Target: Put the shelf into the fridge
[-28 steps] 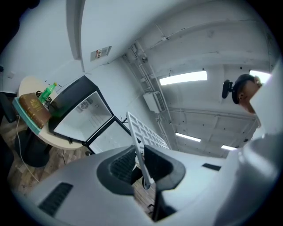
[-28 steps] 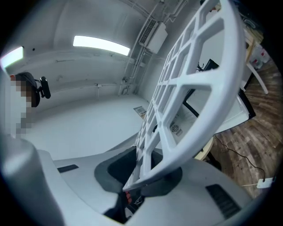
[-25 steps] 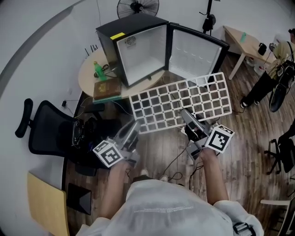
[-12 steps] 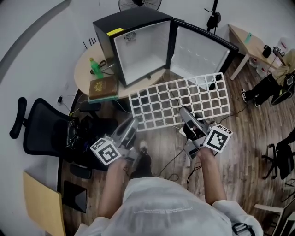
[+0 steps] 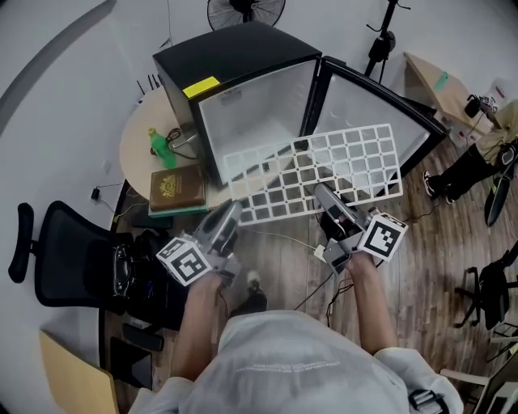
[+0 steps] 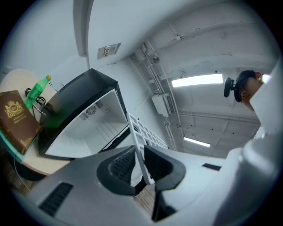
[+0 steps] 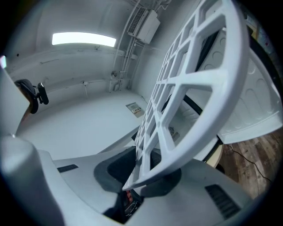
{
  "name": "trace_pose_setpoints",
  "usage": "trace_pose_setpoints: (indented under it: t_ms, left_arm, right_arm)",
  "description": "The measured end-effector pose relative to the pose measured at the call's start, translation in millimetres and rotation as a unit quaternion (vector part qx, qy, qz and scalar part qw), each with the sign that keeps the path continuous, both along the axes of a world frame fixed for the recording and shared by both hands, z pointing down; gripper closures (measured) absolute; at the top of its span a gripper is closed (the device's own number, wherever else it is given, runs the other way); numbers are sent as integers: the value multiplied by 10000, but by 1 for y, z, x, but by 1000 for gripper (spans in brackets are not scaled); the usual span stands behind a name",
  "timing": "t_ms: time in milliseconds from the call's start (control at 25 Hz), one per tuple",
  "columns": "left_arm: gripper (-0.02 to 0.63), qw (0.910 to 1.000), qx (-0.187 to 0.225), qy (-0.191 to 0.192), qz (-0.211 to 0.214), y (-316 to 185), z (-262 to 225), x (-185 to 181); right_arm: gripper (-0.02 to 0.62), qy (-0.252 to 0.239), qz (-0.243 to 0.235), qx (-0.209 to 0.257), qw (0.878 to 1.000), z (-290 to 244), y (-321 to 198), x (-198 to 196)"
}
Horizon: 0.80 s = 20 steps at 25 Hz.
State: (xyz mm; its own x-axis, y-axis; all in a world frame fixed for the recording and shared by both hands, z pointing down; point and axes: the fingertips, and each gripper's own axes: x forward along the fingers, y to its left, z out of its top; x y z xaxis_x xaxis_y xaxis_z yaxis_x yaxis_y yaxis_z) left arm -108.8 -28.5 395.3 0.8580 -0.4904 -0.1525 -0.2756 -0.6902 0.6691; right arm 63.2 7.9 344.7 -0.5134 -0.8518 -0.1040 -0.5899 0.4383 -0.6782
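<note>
- Left gripper [image 5: 229,212], at 11 o'clock from the person's body: jaws closed on the near-left edge of the shelf [image 5: 324,166]; in the left gripper view the thin white edge [image 6: 141,132] stands between the two dark pads [image 6: 166,165].
- Right gripper [image 5: 324,196], at 1 o'clock: jaws easing open, with the near rim of the shelf [image 7: 190,84] between the pads and touching them.
- Shelf: white plastic grid, held in the air by both grippers at 12 o'clock, tilted, its far-left corner just at the fridge mouth; not yet inside.
- Brown book [image 5: 176,187], at 10 o'clock: flat on the round table [image 5: 133,154].
- Green bottle [image 5: 159,147], at 10 o'clock, beyond the book, on the same table.
- Fridge [image 5: 235,57]: small black cabinet on the table at 12 o'clock, white interior; door [image 5: 364,105] swung open towards 1 o'clock.
- Fan [image 5: 247,10], at 12 o'clock, behind the fridge.
</note>
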Motion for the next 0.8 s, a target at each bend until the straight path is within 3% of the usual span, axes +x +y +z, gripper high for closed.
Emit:
trace_pose_setpoints:
  t_ms: [160, 400, 600, 800]
  left_arm:
    - [552, 9999, -131, 77, -4, -69, 3, 5]
    - [552, 9996, -237, 178, -12, -76, 9, 9]
    - [552, 9990, -424, 79, -87, -130, 24, 5]
    - [552, 9974, -614, -18, -373, -148, 39, 6]
  right_arm:
    - [543, 29, 52, -104, 9999, 0, -69, 4]
    - [543, 126, 34, -132, 9998, 9, -79, 9]
    - [543, -3, -81, -320, 9995, 25, -139, 5]
    - [543, -111, -329, -542, 9979, 45, -168, 11]
